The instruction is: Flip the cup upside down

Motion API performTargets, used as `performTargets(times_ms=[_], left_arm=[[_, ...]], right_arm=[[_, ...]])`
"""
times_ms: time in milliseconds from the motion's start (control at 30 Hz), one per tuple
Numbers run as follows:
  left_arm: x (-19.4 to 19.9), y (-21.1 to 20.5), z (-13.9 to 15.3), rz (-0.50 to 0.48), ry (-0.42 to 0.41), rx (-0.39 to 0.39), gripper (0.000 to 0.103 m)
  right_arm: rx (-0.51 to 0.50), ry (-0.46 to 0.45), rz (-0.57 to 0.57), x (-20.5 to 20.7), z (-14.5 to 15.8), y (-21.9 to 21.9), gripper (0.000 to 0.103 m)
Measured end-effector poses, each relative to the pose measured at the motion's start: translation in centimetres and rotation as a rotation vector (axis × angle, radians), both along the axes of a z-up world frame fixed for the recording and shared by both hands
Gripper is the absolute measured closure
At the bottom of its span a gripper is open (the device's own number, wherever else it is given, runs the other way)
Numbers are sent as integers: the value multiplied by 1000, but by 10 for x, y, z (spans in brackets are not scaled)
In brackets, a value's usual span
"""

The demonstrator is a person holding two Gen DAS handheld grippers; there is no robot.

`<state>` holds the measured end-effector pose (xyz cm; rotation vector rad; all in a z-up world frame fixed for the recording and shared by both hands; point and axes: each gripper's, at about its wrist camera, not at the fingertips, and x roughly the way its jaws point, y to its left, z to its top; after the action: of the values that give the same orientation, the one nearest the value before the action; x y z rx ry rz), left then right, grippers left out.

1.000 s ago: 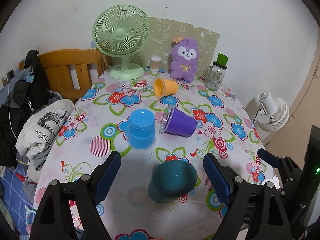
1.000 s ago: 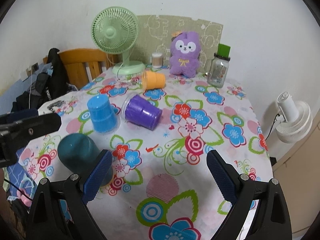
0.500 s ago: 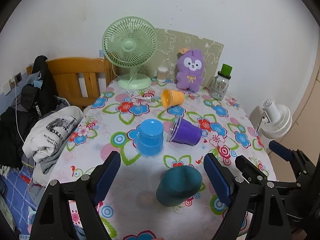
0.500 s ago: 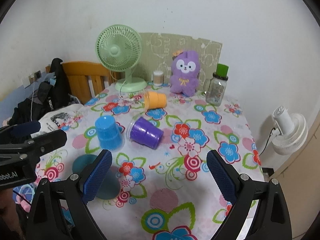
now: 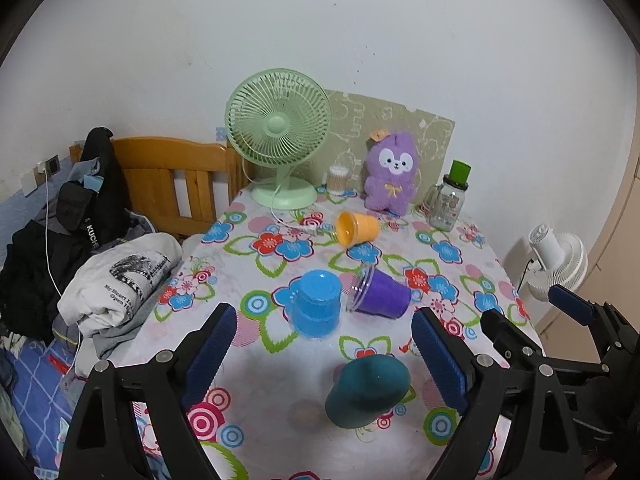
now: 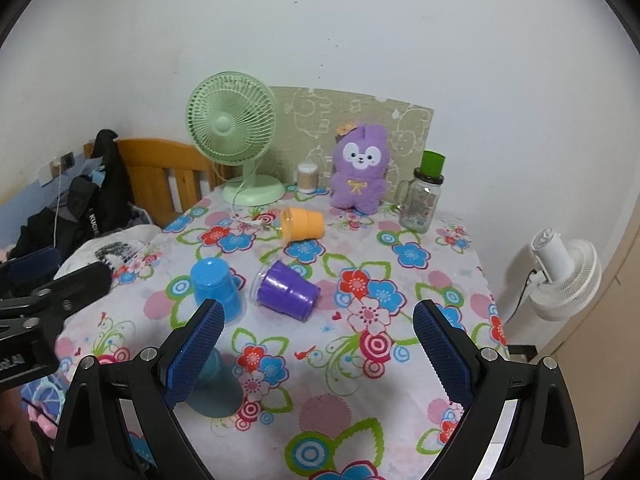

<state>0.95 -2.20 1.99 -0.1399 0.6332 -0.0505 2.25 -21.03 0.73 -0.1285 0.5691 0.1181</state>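
Teal cup (image 5: pixel 367 392) near table edge (image 5: pixel 280 456)

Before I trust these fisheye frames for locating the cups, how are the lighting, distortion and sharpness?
Left wrist view: soft even light, faint shadow under the teal plastic cup; dark corners, edges bowed. Right wrist view: flowered tablecloth sharp, no glare; the open right claw hides part of the teal cup.

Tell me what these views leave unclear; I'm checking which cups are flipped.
- Teal cup, right wrist view: largely behind the right tool's finger; its rim is unseen.
- Teal cup, left wrist view: whether it sits flat or tilted is unclear.
- Bottle label: too small to read.
- Left tool: open, holding nothing.
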Motion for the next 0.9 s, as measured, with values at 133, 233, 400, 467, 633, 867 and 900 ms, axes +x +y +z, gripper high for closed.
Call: performTargets(times_ms=[133, 233, 400, 467, 633, 867, 900], left_arm=[[-1, 4, 3, 14, -14, 1, 10], [0, 6, 3, 21, -13, -3, 10], [1, 7, 1, 18, -10, 4, 10], [1, 8, 1, 17, -9, 4, 10], [2, 8, -1, 17, -5, 7, 10], [3, 8, -1, 16, -4, 6, 9], [3, 8, -1, 16, -4, 6, 9]], right_arm=[[7, -11, -13, 0, 4, -2, 6], [6, -15, -14, 0, 6, 0, 6], [4, -20, -3, -2, 7, 5, 6], [3, -19, 0, -2, 6, 6, 6], [0, -16, 4, -2, 6, 9, 6], [0, -14, 9, -1, 6, 11, 6], [0, -14, 8, -1, 6, 11, 6]])
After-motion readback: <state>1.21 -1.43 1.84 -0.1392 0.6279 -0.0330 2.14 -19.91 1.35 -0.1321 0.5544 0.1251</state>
